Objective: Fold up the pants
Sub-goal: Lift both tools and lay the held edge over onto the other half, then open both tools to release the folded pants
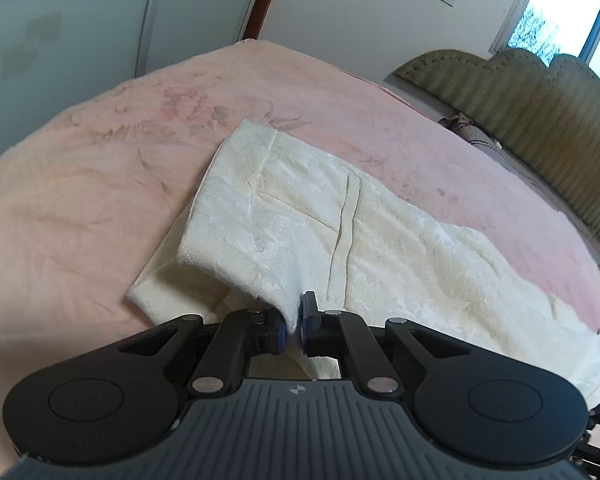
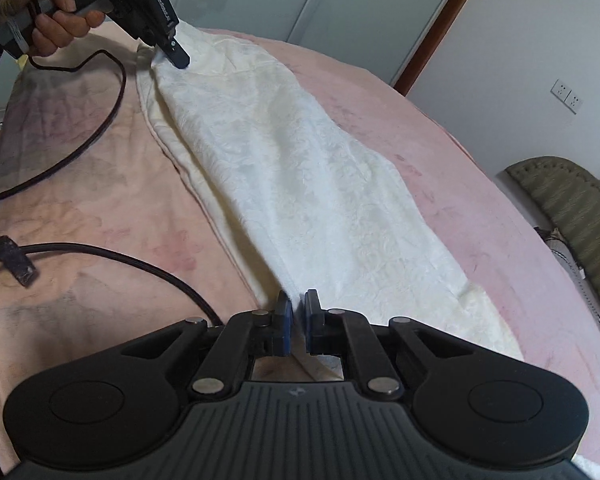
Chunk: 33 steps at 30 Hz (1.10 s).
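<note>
Left wrist view: left gripper (image 1: 294,326) pinching a fold of the white pants (image 1: 340,220), which lie stretched across the pink blanket (image 1: 80,200); right gripper (image 2: 296,326) pinching the pants' other end, black cables (image 2: 100,120) beside them on the blanket

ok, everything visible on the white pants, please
The cream-white textured fabric pants lie lengthwise on the pink floral blanket, one layer folded over another, with a seam and a pocket line showing in the left wrist view. The cloth looks soft and lightly wrinkled. The left gripper pinches an edge at one end, and the right gripper pinches the other end, lifting both edges slightly off the blanket.
</note>
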### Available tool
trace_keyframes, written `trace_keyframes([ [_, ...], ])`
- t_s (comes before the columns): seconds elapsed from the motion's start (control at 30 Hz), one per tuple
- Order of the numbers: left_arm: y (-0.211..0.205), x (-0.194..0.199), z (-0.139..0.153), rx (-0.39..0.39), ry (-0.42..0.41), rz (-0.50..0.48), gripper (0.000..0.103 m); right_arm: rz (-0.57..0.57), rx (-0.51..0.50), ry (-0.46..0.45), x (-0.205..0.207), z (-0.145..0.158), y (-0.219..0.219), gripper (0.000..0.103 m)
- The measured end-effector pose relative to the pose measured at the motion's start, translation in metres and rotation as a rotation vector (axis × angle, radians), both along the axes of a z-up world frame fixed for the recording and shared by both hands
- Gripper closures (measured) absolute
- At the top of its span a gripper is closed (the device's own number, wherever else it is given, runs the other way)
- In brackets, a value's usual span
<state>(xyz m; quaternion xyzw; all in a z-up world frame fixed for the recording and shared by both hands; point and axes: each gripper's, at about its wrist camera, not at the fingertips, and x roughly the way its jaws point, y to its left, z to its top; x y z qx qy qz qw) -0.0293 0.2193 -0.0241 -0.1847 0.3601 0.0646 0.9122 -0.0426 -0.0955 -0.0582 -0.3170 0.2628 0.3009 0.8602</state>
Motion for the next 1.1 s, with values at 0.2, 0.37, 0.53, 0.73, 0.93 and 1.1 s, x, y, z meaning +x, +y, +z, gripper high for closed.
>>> trace_keyframes([
  [0.2, -0.007, -0.003, -0.001, 0.055, -0.004, 0.015, 0.092, 0.011, 0.04, 0.038, -0.008, -0.005, -0.002, 0.097],
  [0.37, -0.011, -0.005, 0.007, 0.122, 0.019, 0.014, 0.075, -0.018, 0.124, 0.102, -0.005, -0.003, -0.01, 0.093],
  [0.53, -0.011, -0.019, 0.028, 0.155, -0.011, 0.07, 0.073, -0.006, 0.297, 0.123, -0.013, 0.021, -0.041, 0.092],
  [0.73, -0.051, -0.002, 0.052, 0.201, -0.153, 0.007, 0.058, -0.3, 0.472, 0.214, 0.023, 0.008, -0.081, 0.056],
  [0.93, -0.136, 0.043, 0.041, 0.186, -0.218, -0.278, 0.048, -0.495, 0.784, 0.178, 0.015, 0.011, -0.149, 0.043],
  [1.1, -0.21, 0.063, 0.007, 0.252, -0.229, -0.45, 0.042, -0.968, 1.109, 0.084, 0.006, 0.003, -0.264, 0.021],
])
